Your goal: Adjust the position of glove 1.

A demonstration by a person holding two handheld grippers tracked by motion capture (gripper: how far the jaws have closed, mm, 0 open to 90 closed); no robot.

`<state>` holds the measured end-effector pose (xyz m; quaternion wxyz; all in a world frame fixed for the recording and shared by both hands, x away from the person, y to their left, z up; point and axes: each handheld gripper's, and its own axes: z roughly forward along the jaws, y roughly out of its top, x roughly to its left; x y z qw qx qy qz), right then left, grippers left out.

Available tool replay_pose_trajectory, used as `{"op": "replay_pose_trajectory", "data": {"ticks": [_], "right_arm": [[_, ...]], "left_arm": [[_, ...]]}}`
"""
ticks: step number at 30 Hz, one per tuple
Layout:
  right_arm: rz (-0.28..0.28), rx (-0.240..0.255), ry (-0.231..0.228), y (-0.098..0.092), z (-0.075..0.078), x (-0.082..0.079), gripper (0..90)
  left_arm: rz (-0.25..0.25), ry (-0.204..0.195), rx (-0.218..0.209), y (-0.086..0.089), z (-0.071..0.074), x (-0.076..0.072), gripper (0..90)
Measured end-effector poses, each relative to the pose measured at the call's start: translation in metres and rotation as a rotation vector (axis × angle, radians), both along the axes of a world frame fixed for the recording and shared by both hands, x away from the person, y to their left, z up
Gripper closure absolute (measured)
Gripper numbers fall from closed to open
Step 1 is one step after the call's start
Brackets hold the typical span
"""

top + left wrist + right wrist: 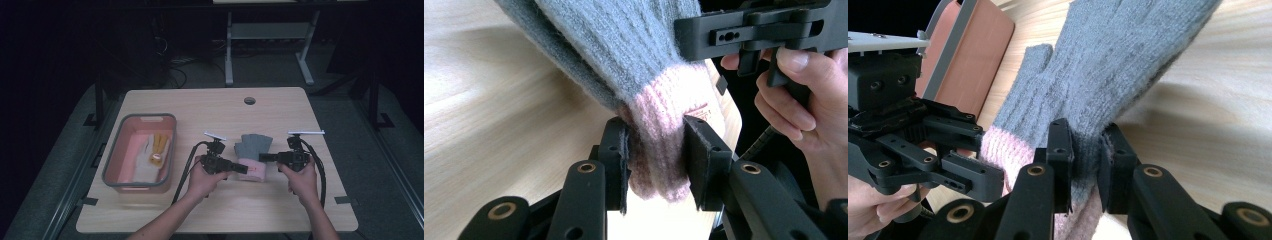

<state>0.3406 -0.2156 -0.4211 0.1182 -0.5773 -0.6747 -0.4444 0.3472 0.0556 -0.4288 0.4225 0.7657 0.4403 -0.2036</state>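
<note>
We hold one grey glove between our two tools: left tool grips its pink cuff, right tool clamps its edge; beyond the left tool, one bin holds one pale glove.

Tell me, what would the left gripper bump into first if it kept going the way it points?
Probably the right gripper. The left gripper points across the pale wooden table toward it, both shut on the grey knitted glove with a pink cuff between them. Depth is hard to judge, so it might pass just beside it.
</note>
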Motion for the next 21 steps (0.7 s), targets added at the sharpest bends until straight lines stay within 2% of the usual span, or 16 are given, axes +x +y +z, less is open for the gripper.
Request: {"op": "replay_pose_trajectory", "data": {"ticks": [21], "right_arm": [[0.048, -0.008, -0.018, 0.027, 0.019, 0.011, 78.0]], "left_arm": [[0.019, -0.020, -0.008, 0.027, 0.016, 0.001, 64.7]]}}
